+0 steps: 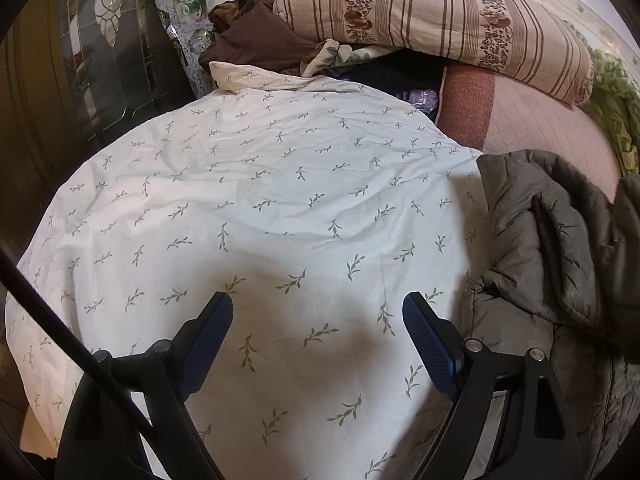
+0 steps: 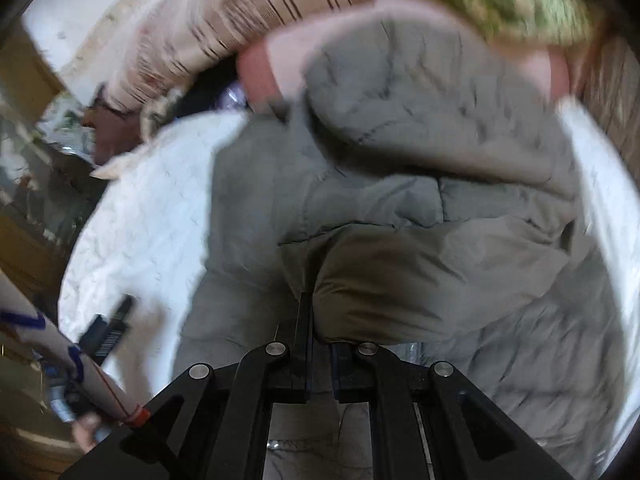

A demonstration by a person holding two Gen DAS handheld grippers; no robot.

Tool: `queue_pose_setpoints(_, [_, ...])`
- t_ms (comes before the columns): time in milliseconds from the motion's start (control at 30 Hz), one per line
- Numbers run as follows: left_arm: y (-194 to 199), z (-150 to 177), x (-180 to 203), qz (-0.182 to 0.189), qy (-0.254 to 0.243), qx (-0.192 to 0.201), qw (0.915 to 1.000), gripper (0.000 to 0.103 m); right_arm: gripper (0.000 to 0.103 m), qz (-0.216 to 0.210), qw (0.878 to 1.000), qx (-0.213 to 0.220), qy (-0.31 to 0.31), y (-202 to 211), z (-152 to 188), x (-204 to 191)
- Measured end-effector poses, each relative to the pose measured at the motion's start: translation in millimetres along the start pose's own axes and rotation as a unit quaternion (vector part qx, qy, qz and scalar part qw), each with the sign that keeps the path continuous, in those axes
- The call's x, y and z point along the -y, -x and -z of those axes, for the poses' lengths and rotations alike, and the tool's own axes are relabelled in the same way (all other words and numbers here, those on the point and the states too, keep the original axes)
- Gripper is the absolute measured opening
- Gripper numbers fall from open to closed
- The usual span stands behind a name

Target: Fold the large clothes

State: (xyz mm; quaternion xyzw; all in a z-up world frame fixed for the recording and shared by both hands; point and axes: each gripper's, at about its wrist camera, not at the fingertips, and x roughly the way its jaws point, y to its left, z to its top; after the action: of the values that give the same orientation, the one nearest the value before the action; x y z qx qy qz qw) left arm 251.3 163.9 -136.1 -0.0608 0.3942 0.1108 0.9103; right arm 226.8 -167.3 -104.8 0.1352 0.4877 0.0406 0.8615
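A grey-green quilted jacket (image 1: 560,240) lies crumpled on the right of a bed covered by a white leaf-print sheet (image 1: 260,200). My left gripper (image 1: 318,308) is open and empty, hovering over the sheet just left of the jacket. In the blurred right wrist view the jacket (image 2: 400,140) fills the middle. My right gripper (image 2: 318,320) is shut on a fold of the jacket, which bulges over the right finger and hides it. The left gripper (image 2: 112,324) shows at lower left there.
A striped floral pillow (image 1: 440,16) and a brown cloth (image 1: 256,40) lie at the head of the bed. A pink mat (image 1: 532,128) lies beyond the jacket, a green patterned blanket (image 1: 616,92) at far right. A dark glass cabinet (image 1: 100,60) stands left.
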Motion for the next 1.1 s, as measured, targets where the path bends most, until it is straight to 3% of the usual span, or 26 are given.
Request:
queue_pose_setpoints(133, [-1,-2,1,-0.004,-0.003,0.002,1.0000,0.086,0.007,0.005,1.000,-0.018,-0.016,-56,-6,9])
queue_pose_setpoints(267, [0,-1,2,0.000,-0.003,-0.001,1.0000,0.086,0.013,0.004,0.999,-0.028,-0.043,-85,-10,20])
queue_pose_setpoints(300, [0,-1,2,0.000,-0.003,0.000,1.0000,0.086,0.021,-0.005,0.998,-0.029,-0.059,-85,-9,24])
queue_pose_setpoints(367, [1,-1,2,0.001,-0.004,0.001,1.0000,0.086,0.058,-0.025,0.997,-0.037,-0.068,-80,-4,28])
queue_pose_setpoints(433, [0,-1,2,0.002,-0.002,0.000,1.0000,0.086,0.072,-0.035,0.998,-0.023,-0.057,-59,7,27])
queue_pose_setpoints(567, [2,0,2,0.008,0.003,-0.003,1.0000,0.086,0.073,-0.028,1.000,-0.005,-0.010,-16,27,22])
queue_pose_setpoints(633, [3,1,3,0.011,0.003,-0.003,0.9999,0.086,0.073,0.002,1.000,0.020,0.020,8,24,20])
queue_pose_setpoints(800, [2,3,8,0.010,-0.007,-0.005,0.9999,0.086,0.073,0.102,0.986,0.119,0.061,47,-33,18])
queue_pose_setpoints(933, [1,4,10,0.009,-0.013,-0.007,0.9998,0.086,0.072,0.159,0.977,0.129,0.062,16,-81,25])
queue_pose_setpoints(1100, [-2,1,12,0.020,-0.012,-0.015,0.9996,0.086,0.072,0.188,0.980,0.049,0.049,-63,-77,44])
